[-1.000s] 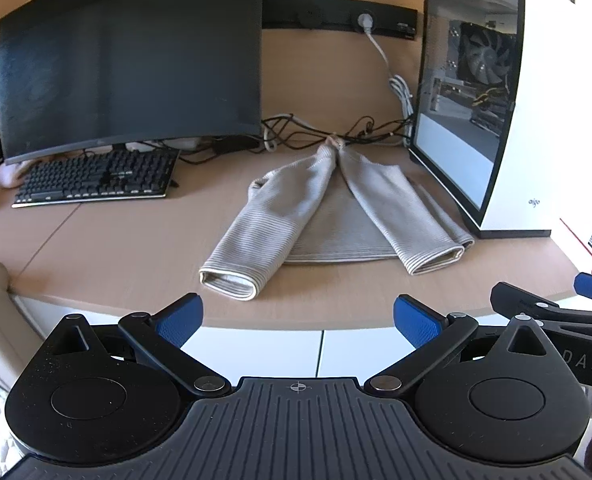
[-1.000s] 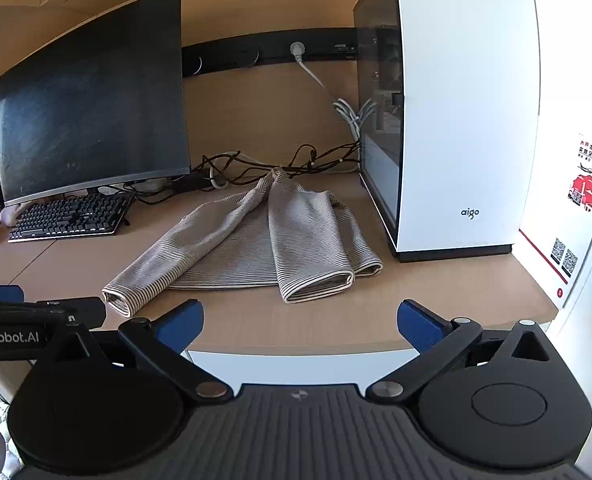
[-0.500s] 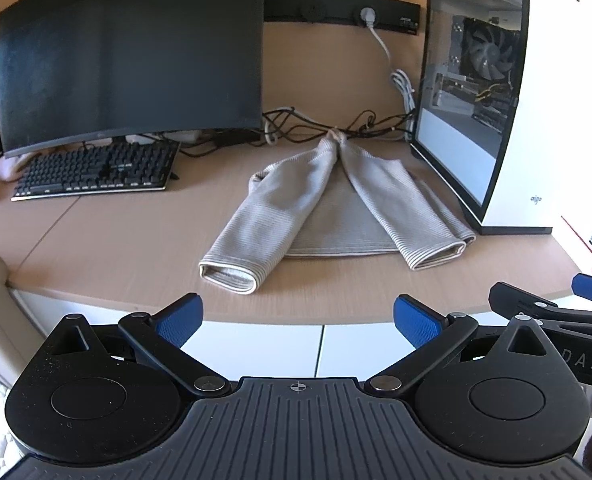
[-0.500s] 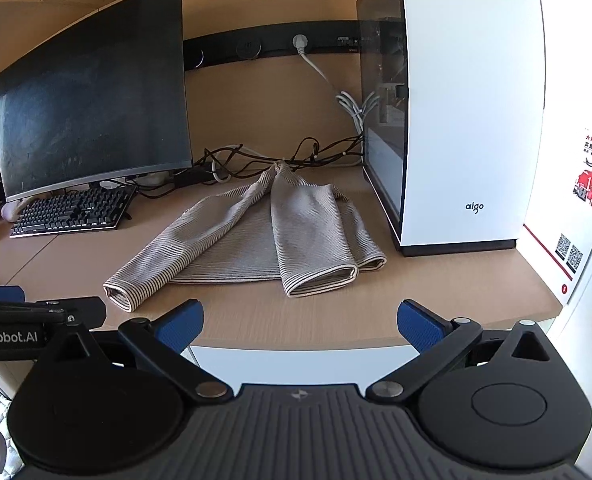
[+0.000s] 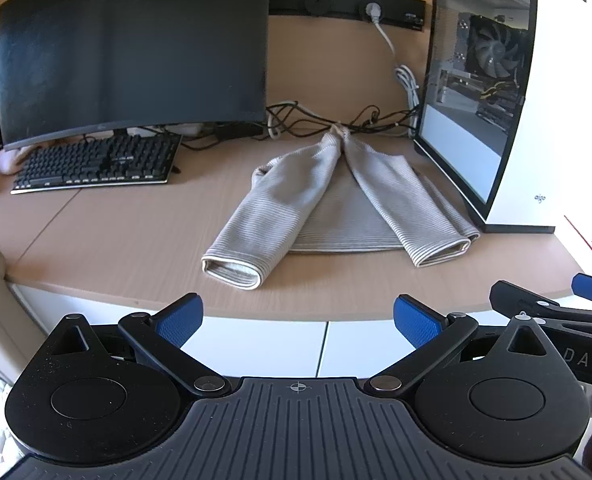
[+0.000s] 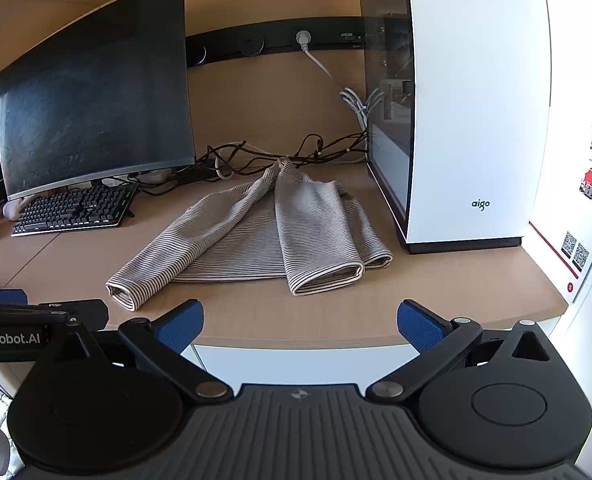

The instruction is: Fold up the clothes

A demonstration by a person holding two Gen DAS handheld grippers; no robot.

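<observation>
left hand-held gripper (image 5: 298, 316): jaws apart, empty, off the surface's (image 5: 108, 240) front edge | right hand-held gripper (image 6: 300, 320): jaws apart, empty | striped sweater (image 5: 336, 208): flat on surface, sleeves folded inward, between keyboard (image 5: 96, 162) and computer case (image 5: 492, 112)

Left gripper (image 5: 298, 316): jaws spread wide, blue pads (image 5: 179, 314) apart, nothing between them, held level. Right gripper (image 6: 300, 320): same pose, jaws wide, empty. The two sit side by side, each visible in the other's view.
</observation>
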